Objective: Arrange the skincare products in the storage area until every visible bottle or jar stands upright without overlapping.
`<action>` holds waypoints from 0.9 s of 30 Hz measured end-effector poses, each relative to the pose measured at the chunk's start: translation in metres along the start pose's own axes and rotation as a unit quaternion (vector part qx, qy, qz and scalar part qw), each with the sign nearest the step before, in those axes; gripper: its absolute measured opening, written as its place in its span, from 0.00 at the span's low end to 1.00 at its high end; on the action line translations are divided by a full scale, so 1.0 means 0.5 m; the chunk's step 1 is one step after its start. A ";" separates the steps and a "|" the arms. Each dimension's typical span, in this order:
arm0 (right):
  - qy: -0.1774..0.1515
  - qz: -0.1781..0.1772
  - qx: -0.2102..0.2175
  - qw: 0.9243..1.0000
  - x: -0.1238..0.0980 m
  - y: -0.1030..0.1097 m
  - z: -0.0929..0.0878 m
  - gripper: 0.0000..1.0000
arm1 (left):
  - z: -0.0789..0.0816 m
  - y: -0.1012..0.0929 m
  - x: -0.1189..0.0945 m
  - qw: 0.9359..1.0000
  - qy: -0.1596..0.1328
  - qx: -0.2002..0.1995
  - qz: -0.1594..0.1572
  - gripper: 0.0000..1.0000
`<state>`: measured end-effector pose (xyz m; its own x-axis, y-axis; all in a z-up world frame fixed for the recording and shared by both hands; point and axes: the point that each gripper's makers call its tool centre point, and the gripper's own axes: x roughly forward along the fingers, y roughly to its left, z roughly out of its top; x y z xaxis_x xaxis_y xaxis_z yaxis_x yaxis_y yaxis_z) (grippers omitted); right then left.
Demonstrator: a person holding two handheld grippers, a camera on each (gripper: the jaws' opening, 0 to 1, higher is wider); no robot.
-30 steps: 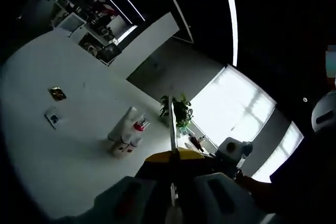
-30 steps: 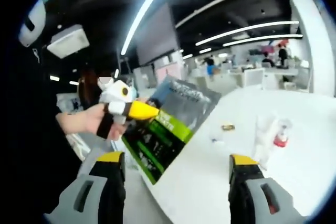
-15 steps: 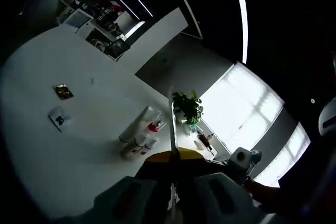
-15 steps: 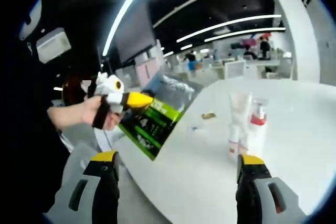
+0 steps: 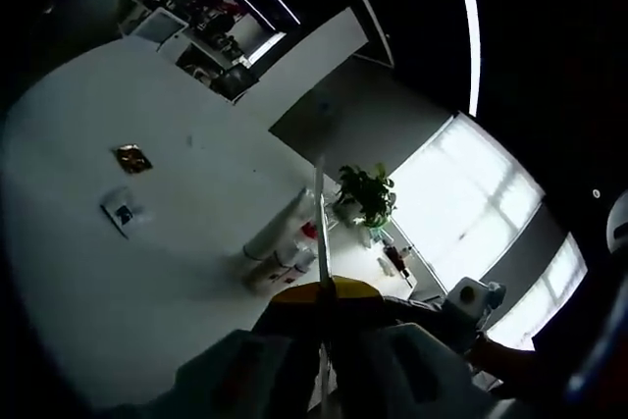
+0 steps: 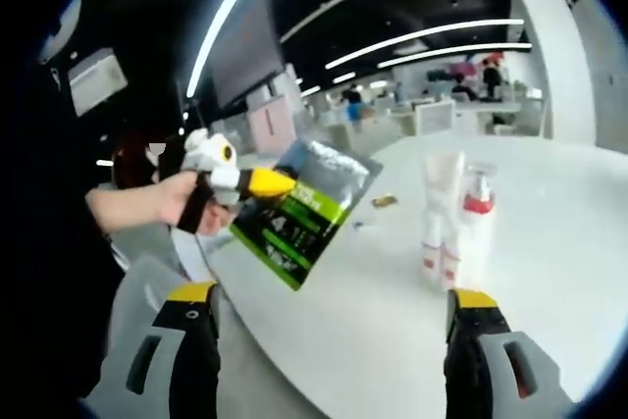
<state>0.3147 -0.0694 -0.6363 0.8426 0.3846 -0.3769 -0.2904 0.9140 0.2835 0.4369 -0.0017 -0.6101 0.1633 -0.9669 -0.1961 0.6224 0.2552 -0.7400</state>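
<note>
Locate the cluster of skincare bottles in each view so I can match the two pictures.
Left gripper view: the skincare bottles stand on the white table just above the shut tongs, near picture centre.
Right gripper view: the bottles stand upright right of centre, above the right jaw.
Shared landmark: the small gold packet on the table.

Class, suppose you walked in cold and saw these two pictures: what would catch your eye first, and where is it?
First, the green and black pouch pinched in the left gripper, held in the air over the near edge of the white table in the right gripper view. Next, the small cluster of skincare bottles standing upright together further along the table, one with a red pump collar.
</note>
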 end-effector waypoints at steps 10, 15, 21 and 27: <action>0.004 -0.017 0.012 1.000 -0.003 -0.024 -0.019 0.97 | -0.010 0.055 0.035 1.000 0.009 -0.006 0.025 0.04; 0.003 -0.023 0.019 1.000 -0.006 -0.035 -0.025 0.96 | -0.019 0.093 0.053 0.999 0.011 -0.020 0.039 0.04; 0.006 -0.026 0.027 0.999 -0.006 -0.042 -0.034 0.95 | -0.029 0.131 0.067 0.998 0.011 -0.040 0.055 0.04; 0.007 -0.029 0.032 0.999 -0.002 -0.046 -0.041 0.95 | -0.037 0.160 0.086 0.996 0.008 -0.067 0.060 0.04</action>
<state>0.3111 -0.0885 -0.6606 0.8502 0.3341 -0.4069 -0.2115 0.9245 0.3171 0.4794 -0.0228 -0.6895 0.2175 -0.9293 -0.2986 0.4910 0.3686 -0.7894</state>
